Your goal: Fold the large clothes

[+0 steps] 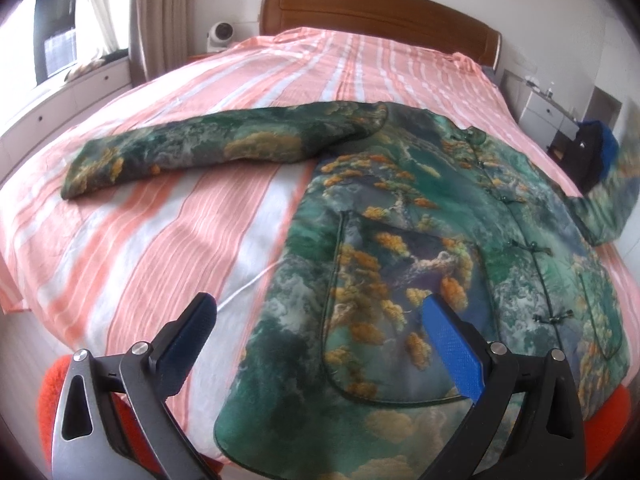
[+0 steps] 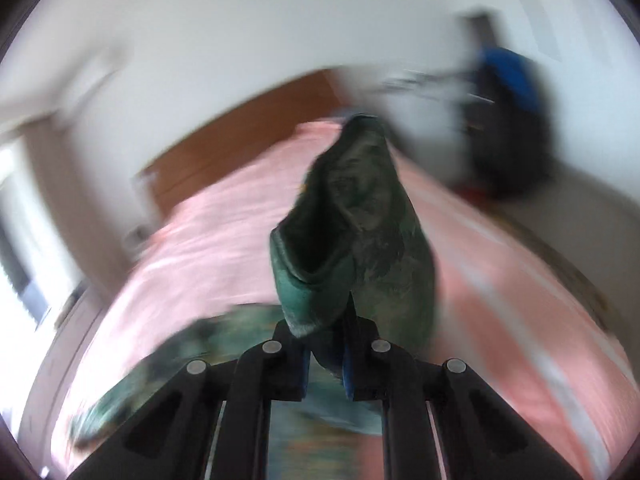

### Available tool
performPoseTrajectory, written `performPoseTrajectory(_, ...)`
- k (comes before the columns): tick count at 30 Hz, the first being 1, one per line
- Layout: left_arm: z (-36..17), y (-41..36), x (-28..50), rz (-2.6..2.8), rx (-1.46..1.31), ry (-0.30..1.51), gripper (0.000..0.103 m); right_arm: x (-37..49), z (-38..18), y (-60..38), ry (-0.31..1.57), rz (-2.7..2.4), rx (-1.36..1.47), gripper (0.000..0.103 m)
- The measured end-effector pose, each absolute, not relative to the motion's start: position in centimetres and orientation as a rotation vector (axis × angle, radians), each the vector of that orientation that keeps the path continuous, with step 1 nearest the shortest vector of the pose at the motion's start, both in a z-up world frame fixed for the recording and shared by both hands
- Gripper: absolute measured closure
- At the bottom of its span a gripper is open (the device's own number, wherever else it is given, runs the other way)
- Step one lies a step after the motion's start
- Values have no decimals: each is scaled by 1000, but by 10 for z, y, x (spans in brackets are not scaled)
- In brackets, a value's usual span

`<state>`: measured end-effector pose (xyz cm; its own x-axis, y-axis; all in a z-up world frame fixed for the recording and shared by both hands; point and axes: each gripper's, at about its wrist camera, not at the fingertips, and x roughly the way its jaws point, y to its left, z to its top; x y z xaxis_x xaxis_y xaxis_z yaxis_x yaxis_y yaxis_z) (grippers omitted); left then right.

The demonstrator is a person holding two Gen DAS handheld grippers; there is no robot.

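The jacket (image 1: 440, 248) lies front-up on the bed (image 1: 160, 216), hem nearest, collar toward the headboard, one sleeve (image 1: 208, 152) stretched flat to the left. The other sleeve (image 2: 360, 224) is raised off the bed, pinched in the clenched right gripper (image 2: 326, 364). The left gripper (image 1: 320, 332) hangs released over the near hem corner — the nearer tool for that free sleeve.

The left gripper (image 1: 320, 312) has black arms ending in flat blue, finely textured pads (image 1: 452, 344), with round silver screws at the joints and grey cut-out plates behind them. The right gripper (image 2: 326, 364) shows the same black arms, four silver screws and thin blue pad edges.
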<state>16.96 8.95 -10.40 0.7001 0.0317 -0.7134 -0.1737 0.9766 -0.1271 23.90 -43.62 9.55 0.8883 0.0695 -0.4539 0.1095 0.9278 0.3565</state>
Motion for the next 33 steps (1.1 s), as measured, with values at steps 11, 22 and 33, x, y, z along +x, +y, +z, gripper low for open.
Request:
performPoseTrajectory(11, -112, 109, 157, 135, -193, 756, 1, 387, 8, -143, 703, 258, 81, 82)
performPoseTrajectory(22, -115, 110, 158, 111, -208, 753, 1, 345, -35, -153, 801, 376, 60, 27)
performPoseTrajectory(33, -122, 102, 159, 137, -147, 758, 1, 377, -112, -271, 1007, 28, 280, 19)
